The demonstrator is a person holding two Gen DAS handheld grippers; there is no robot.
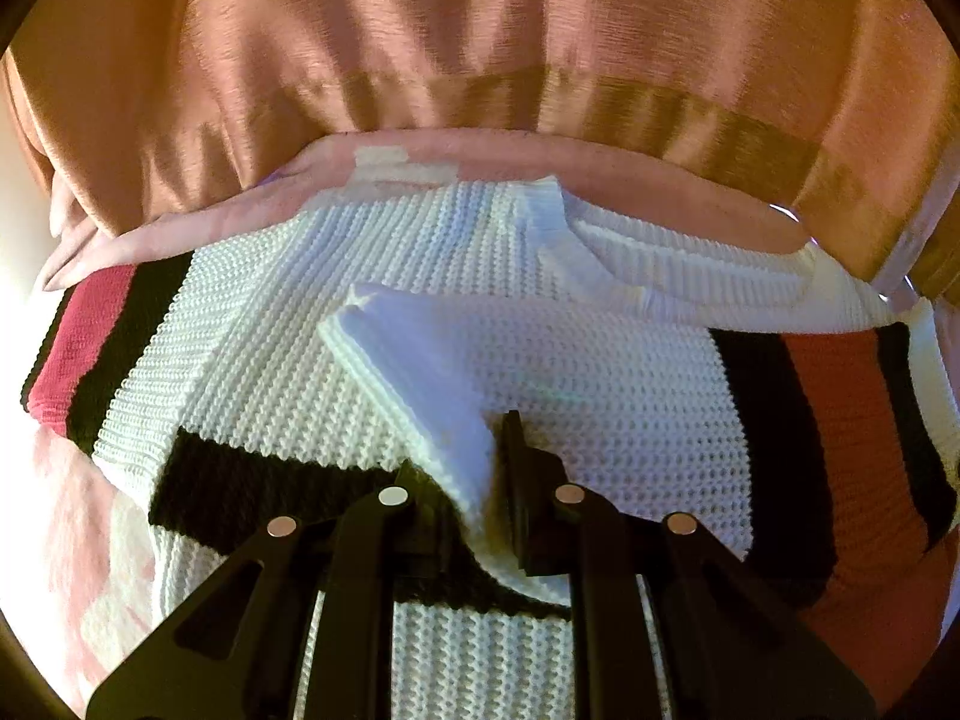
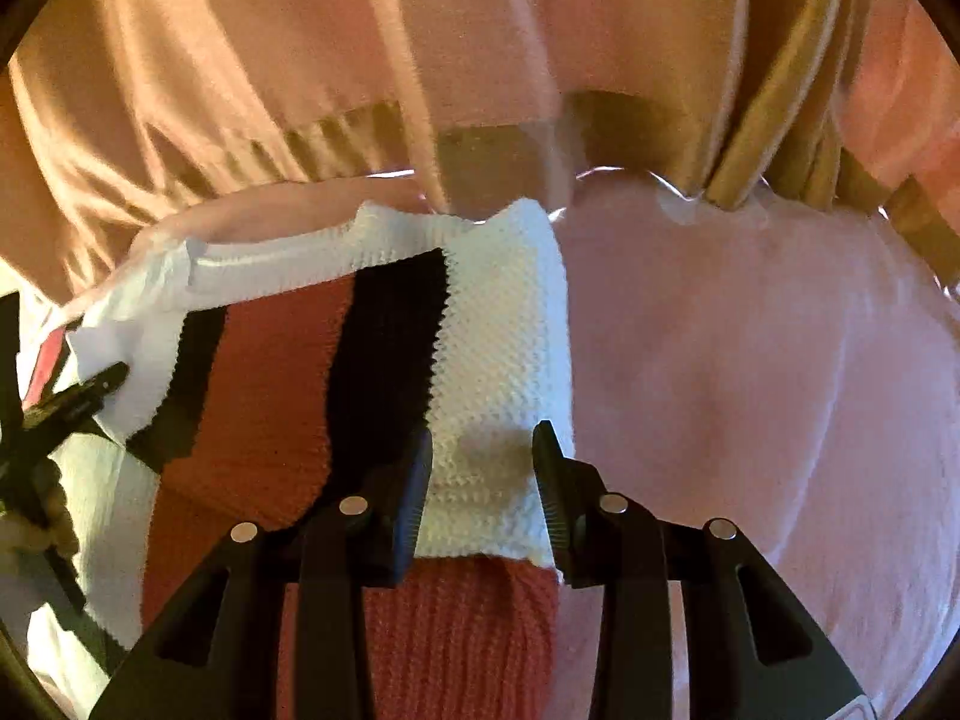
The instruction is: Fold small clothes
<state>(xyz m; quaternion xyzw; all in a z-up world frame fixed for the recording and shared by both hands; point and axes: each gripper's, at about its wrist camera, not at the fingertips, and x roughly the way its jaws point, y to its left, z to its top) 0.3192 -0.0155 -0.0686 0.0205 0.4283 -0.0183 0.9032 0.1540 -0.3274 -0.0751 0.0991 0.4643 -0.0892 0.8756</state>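
A small knitted sweater (image 1: 540,372), white with black and red stripes, lies on a pink cloth surface (image 1: 180,234). In the left wrist view my left gripper (image 1: 462,480) is shut on a folded white edge (image 1: 420,372) of the sweater, lifted slightly above the body. In the right wrist view my right gripper (image 2: 483,468) is open, its fingers straddling the white end (image 2: 498,360) of the striped part of the sweater (image 2: 270,390) without pinching it. The left gripper (image 2: 78,396) shows at the left edge there.
The person's torso in a peach-pink top (image 1: 480,30) stands close behind the surface's far edge. Bare pink cloth (image 2: 750,360) lies to the right of the sweater.
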